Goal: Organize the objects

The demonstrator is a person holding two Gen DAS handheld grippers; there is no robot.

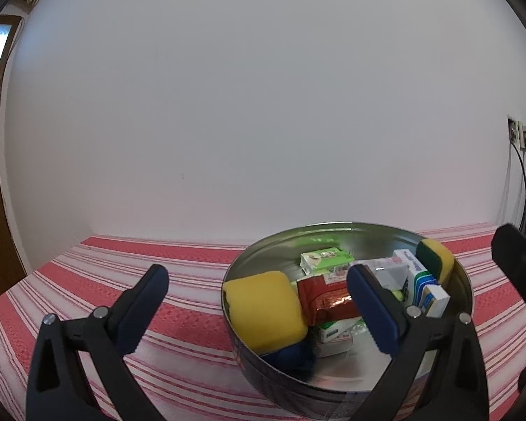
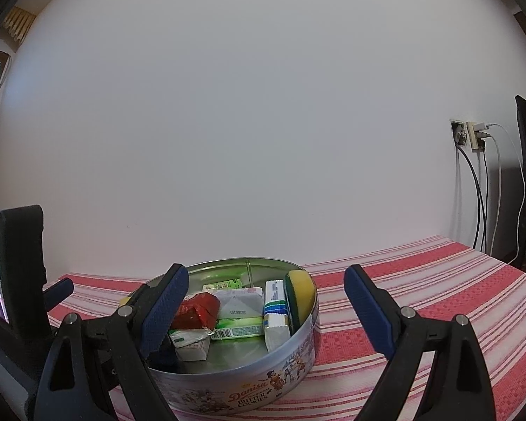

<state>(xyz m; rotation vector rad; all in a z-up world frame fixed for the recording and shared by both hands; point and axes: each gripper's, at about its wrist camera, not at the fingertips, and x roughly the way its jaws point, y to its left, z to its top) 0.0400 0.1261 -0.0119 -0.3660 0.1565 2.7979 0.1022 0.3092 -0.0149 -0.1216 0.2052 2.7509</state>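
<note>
Red-and-white striped counter (image 2: 420, 280) carries a round metal cookie tin (image 2: 263, 382) crammed with sponges and small packets.
Both tongs, left (image 1: 259, 312) and right (image 2: 266, 307), gape empty; only the right view shows the tin's printed side.

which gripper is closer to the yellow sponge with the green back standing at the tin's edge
Right, as best I can judge. The right gripper straddles the tin's wall on the side where that sponge stands. The left gripper sits at the opposite side, its right finger over the packets.
</note>
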